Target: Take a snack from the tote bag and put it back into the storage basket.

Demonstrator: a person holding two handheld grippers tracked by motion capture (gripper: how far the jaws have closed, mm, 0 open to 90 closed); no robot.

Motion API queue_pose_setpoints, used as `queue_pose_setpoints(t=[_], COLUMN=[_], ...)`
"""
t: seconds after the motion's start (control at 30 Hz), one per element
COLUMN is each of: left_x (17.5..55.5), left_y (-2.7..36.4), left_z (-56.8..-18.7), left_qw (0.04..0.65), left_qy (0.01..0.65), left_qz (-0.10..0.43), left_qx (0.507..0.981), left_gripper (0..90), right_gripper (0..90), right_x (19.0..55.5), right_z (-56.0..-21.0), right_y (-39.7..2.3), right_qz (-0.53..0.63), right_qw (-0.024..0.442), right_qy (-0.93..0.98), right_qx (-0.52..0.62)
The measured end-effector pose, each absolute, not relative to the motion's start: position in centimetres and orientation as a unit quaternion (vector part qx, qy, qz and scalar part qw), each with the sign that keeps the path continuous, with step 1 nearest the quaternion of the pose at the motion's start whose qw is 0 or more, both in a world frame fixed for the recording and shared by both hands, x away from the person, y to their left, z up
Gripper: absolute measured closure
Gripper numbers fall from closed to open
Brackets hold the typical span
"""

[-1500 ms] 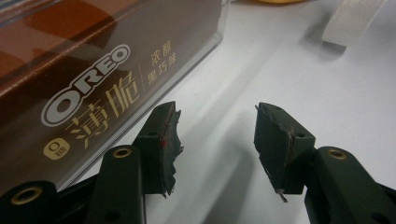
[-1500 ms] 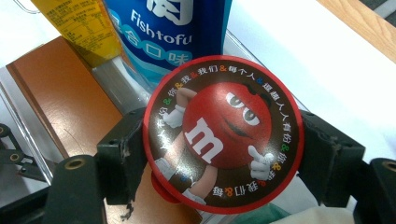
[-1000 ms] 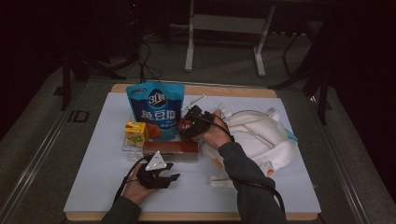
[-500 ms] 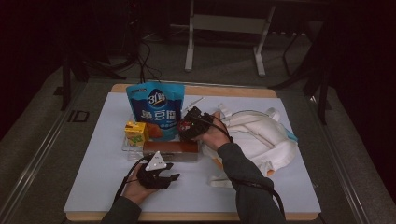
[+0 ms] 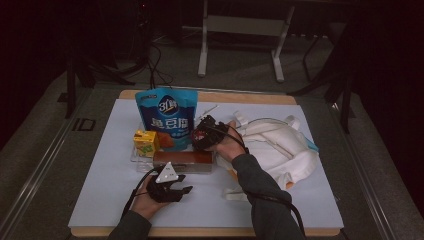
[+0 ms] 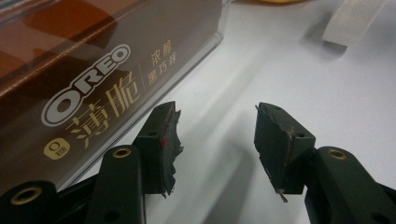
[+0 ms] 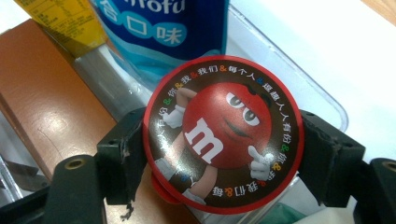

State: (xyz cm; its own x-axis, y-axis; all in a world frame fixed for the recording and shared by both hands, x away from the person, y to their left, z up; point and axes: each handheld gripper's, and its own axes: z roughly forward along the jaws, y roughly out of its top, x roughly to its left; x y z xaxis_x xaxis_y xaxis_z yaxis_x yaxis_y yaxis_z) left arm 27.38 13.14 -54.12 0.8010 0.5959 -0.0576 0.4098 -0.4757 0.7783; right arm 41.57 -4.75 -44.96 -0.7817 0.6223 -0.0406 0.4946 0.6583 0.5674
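Observation:
My right gripper [image 7: 224, 122] is shut on a round red M&M's tin [image 7: 223, 140], with a jaw pressed on each side of it. It holds the tin above a clear plastic tray [image 7: 303, 95], next to a blue snack bag [image 7: 163, 28]. In the high view the right gripper [image 5: 201, 136] is at the table's middle, beside the blue bag [image 5: 166, 117]. My left gripper [image 6: 215, 116] rests on the white table, open, with nothing between its jaws. A brown Oreo box [image 6: 88, 70] lies just to its left. From above, the left gripper [image 5: 182, 184] sits in front of the Oreo box [image 5: 182, 158].
A yellow juice box [image 5: 145, 142] stands left of the blue bag on the clear tray [image 5: 136, 159]. A white cloth bag [image 5: 280, 145] with straps lies on the right half of the table. One loose strap end [image 6: 350, 23] lies ahead of the left gripper.

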Motion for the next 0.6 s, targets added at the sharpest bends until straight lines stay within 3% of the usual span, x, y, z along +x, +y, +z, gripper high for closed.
queue_pose_setpoints(t=[0.6], left_x=[27.39], left_y=[13.12], left_z=[-54.12], left_qw=[0.416], left_qy=[0.295], left_qz=[0.111], left_qx=[0.853], left_gripper=[48.8], right_gripper=[25.2], right_x=[41.21], right_z=[-45.67], right_y=[-4.80], right_qz=[0.268], right_qw=[0.112], right_qy=[0.900], right_qx=[0.325])
